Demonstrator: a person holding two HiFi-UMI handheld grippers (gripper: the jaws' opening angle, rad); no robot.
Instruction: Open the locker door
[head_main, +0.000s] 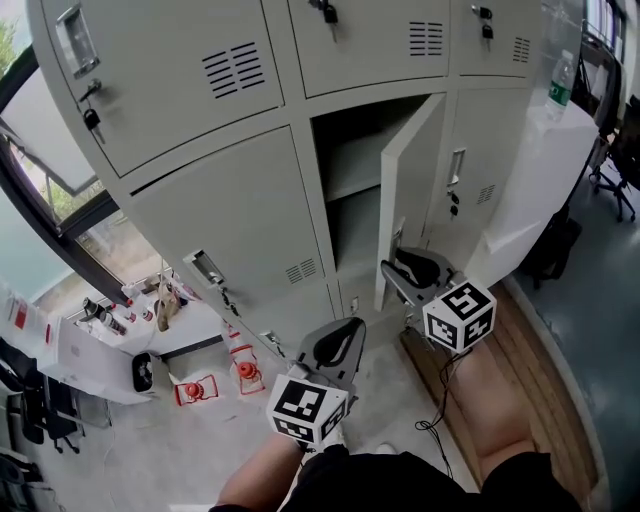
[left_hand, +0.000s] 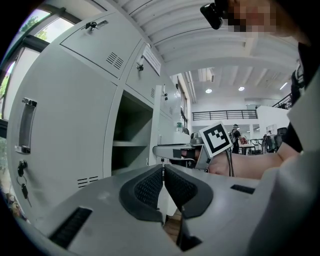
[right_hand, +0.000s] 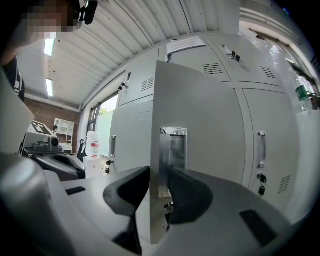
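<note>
Bright; ceiling lights (left_hand: 208, 91); fisheye warp, dk corners.

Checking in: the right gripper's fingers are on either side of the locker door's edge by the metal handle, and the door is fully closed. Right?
Not closed. The head view shows the locker door swung out, its compartment and shelf exposed. The rest holds: the right gripper has its fingers on either side of the door's edge by the metal handle.

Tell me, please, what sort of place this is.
Probably a locker area at the edge of a large open workshop or office. Grey metal lockers with hanging keys fill the wall, one locker door open. Beyond them is a hall with ceiling lights and a railed gallery.
</note>
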